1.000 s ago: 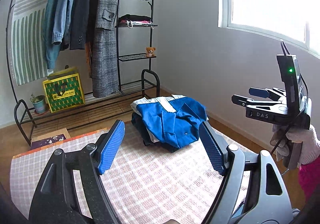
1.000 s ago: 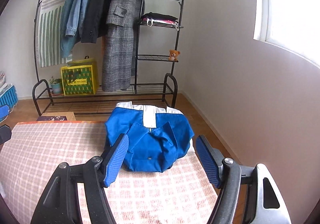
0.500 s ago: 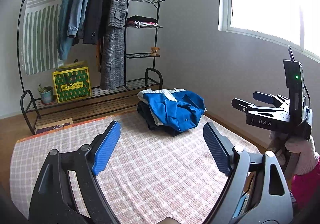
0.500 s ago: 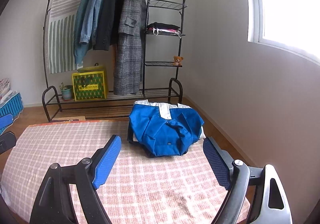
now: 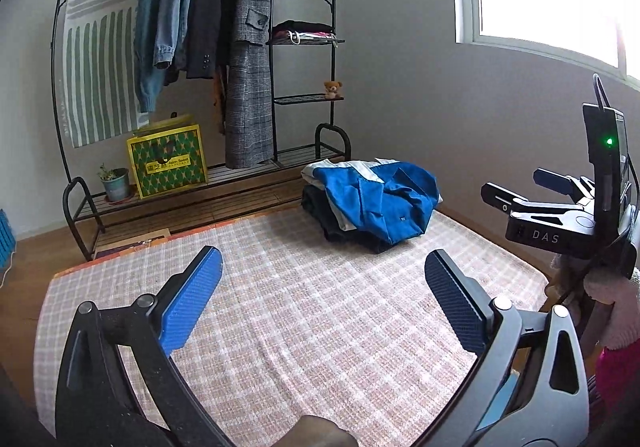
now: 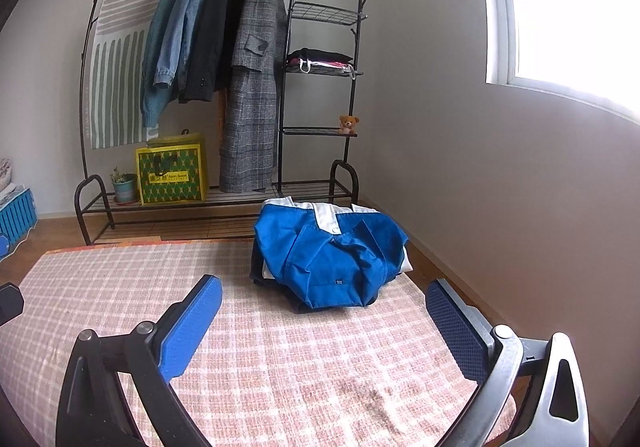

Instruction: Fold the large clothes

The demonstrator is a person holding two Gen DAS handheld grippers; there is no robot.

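A folded blue and white jacket [image 5: 376,199] [image 6: 332,251] lies on top of a dark folded garment at the far right corner of the pink checked mat [image 5: 300,311] [image 6: 280,347]. My left gripper [image 5: 322,271] hangs over the mat well short of the pile, jaws opening wide, nothing between them. My right gripper [image 6: 324,303] is also back from the pile, jaws opening wide and empty; it shows in the left wrist view [image 5: 516,187], held by a gloved hand [image 5: 608,287].
A black clothes rack [image 5: 276,59] [image 6: 288,79] with several hanging coats, a yellow-green bag [image 5: 168,161] and a potted plant [image 5: 114,183] stands against the back wall. A grey wall and window [image 6: 560,15] lie to the right. A blue crate [image 6: 16,211] sits at the left.
Both grippers have drawn back and down from the blue jacket, which now looks smaller and farther. Both pairs of jaws have spread wider.
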